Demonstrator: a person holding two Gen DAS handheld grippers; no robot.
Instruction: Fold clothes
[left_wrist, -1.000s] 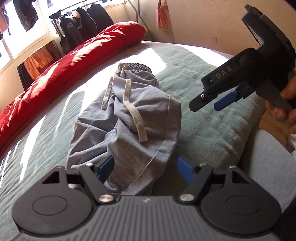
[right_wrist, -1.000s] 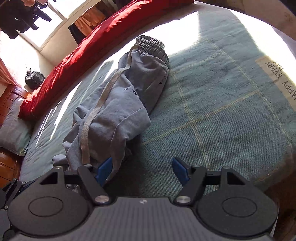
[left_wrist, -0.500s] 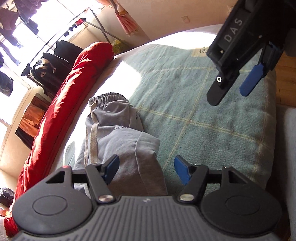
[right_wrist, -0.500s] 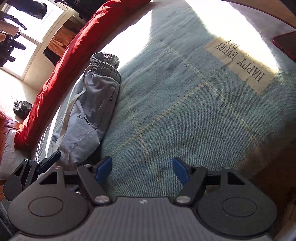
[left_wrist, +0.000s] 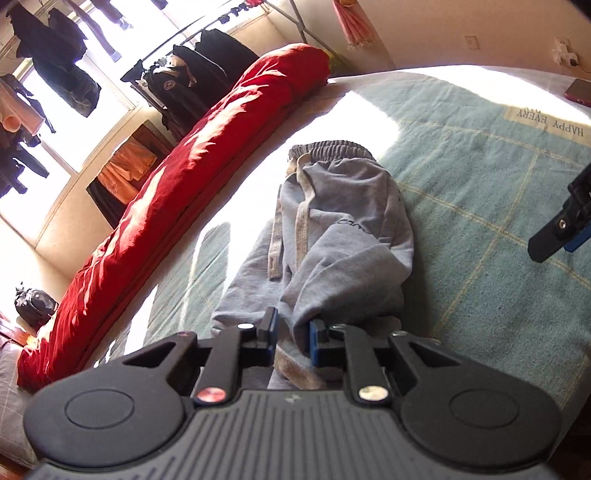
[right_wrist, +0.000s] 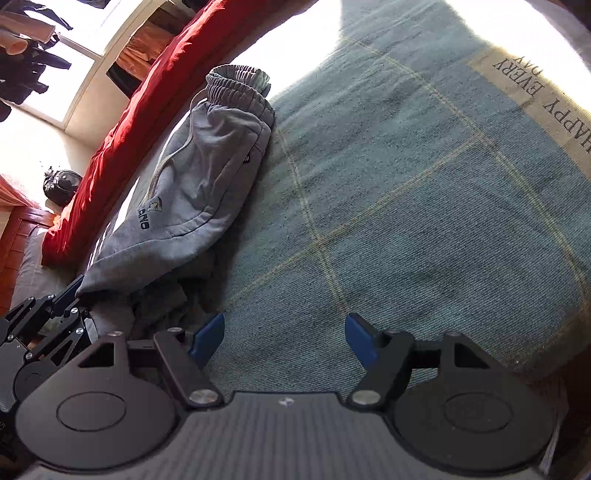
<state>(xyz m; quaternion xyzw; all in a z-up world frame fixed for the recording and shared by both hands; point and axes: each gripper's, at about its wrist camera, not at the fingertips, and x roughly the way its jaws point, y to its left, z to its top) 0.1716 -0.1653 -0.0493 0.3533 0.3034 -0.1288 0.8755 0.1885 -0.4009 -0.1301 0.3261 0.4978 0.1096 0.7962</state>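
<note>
Grey pants (left_wrist: 343, 229) lie bunched lengthwise on green blanket (left_wrist: 480, 206), waistband at far end, beside red duvet (left_wrist: 207, 166). Left gripper (left_wrist: 292, 338) at near end, jaws closing, fold of grey cloth pinched between blue pads. Right gripper (right_wrist: 284, 338) spread wide, nothing between fingers, hovering over bare blanket right of pants.

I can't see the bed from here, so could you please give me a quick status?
Left gripper closing on trousers, cloth between jaws. Right gripper open over blanket, holding nothing. Nothing in the way.
</note>
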